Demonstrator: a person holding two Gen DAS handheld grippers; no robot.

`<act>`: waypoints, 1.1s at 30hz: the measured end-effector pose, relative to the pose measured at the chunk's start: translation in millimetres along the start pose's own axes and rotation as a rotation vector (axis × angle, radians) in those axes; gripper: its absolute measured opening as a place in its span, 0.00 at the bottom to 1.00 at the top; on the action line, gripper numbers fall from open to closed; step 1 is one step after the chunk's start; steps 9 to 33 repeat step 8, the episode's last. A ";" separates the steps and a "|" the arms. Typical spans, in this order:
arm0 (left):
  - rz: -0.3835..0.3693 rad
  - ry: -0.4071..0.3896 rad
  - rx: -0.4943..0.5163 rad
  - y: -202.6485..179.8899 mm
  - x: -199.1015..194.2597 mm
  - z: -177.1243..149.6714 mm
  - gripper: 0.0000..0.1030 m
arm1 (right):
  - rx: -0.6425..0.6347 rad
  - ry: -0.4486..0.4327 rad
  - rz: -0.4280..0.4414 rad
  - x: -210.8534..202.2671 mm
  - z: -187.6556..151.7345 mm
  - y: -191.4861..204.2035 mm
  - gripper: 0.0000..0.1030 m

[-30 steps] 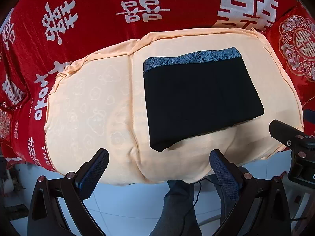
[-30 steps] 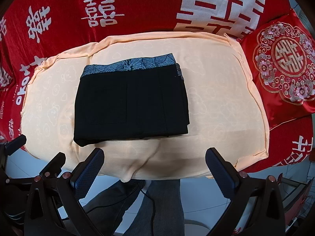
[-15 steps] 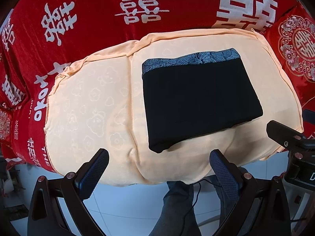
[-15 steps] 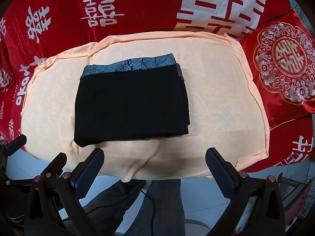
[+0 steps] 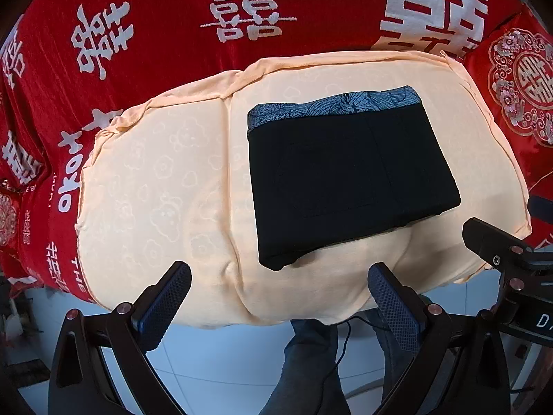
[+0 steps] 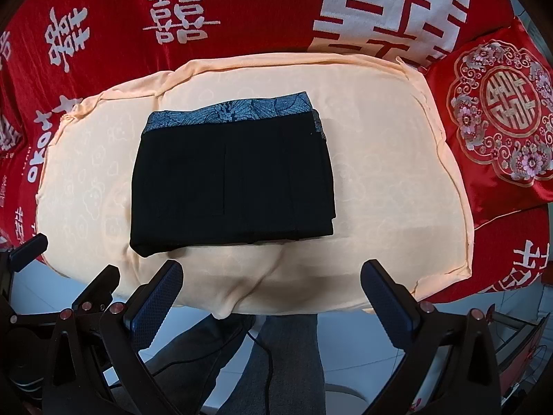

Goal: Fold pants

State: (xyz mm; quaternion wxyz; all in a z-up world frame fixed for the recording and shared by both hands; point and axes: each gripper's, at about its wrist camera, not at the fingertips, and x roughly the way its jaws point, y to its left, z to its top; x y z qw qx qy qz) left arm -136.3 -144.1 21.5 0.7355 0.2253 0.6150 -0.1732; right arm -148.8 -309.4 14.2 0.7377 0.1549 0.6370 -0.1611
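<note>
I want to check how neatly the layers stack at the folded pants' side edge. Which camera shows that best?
The right wrist view: the folded black pants sit nearly centred, and their right edge shows stacked layers and a sliver of patterned waistband. The left wrist view shows the pants off to the right, layers less distinct.

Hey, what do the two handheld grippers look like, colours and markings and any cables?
Both the left gripper and the right gripper have black angular frames with small reddish metal rivets. Their fingers carry dark blue pads with a fine dimpled grid. A thin black cable hangs below. White letters mark one body.
</note>
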 end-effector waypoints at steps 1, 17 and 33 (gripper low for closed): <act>-0.001 0.000 -0.003 -0.2 0.1 0.4 1.00 | -0.001 0.001 0.001 0.3 -0.2 0.1 1.00; -0.012 -0.013 -0.007 -3.1 -1.3 3.3 1.00 | -0.002 0.005 0.000 1.9 0.1 0.1 0.99; -0.012 -0.013 -0.007 -3.1 -1.3 3.3 1.00 | -0.002 0.005 0.000 1.9 0.1 0.1 0.99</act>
